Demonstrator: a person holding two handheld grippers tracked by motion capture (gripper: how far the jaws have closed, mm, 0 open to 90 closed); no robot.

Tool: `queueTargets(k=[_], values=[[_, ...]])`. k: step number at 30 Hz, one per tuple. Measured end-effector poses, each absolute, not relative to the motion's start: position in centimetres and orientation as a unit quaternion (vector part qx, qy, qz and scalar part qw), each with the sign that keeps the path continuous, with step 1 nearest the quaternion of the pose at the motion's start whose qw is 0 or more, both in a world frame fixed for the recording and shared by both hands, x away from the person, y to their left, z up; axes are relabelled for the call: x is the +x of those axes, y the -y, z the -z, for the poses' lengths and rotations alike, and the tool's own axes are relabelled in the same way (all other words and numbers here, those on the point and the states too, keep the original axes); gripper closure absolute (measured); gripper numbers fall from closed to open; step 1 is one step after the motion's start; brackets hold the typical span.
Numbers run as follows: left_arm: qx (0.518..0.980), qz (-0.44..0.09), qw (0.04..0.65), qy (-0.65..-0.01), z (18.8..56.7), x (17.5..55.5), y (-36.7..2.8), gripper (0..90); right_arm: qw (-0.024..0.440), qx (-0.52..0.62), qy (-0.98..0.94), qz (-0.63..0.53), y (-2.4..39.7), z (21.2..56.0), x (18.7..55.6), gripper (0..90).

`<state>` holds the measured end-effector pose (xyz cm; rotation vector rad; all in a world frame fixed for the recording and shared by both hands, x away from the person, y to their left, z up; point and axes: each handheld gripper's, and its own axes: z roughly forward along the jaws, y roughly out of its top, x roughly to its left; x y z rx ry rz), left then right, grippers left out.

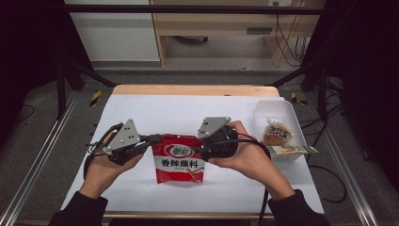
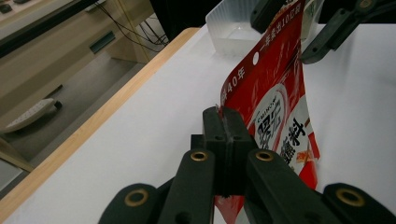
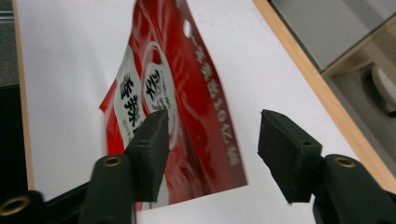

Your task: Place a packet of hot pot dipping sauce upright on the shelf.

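Your table (image 1: pixel 141 113) takes up the middle of the high view, white-topped with a wooden far edge. At its right side sits a clear tub (image 1: pixel 282 110) holding a round wrapped snack (image 1: pixel 276 134), with a flat packet (image 1: pixel 294 149) lying across the tub's near rim.

The thing you are working on is the red pouch (image 1: pixel 179 165), at centre frame in the high view, between your two hands. It hangs by its top edge, its lower end down near the tabletop.

Your left gripper (image 2: pixel 224 122) is clamped on the pouch's top corner: in the left gripper view the two pads meet flat with the red film pinched between them. Your right gripper (image 3: pixel 212 140) has its jaws standing apart; in the right gripper view the pouch's top strip lies between the pads, the left pad close against the film, the right pad clear of it, so nothing is pressed there.

As for handling, the pouch looks light and soft, a thin glossy film that bends and sags from a single corner grip. That gloss probably makes it slippery, and the contents likely shift toward the bottom. Your best hold is the flat sealed strip along the top, near the hang hole (image 2: pixel 255 58), where the film is doubled and stiffer. Grip deep on that strip rather than at its very edge.
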<state>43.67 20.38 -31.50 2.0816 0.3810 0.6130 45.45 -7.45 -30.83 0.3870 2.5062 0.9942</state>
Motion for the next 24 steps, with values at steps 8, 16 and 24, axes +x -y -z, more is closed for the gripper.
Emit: queueTargets(k=[8,16,24], values=[[0.839,-0.249,0.459,-0.149,31.0,43.4,-20.4,90.0,0.152,0.129,-0.919,-0.339,6.8,31.8,45.9,62.9],[0.840,-0.245,0.460,-0.149,30.8,43.4,-20.3,90.0,0.150,0.126,-0.926,-0.323,6.1,31.8,46.3,88.4],[0.837,-0.235,0.464,-0.168,31.5,43.3,-21.9,64.5,0.179,0.112,-0.924,-0.318,6.1,31.1,46.2,89.9]])
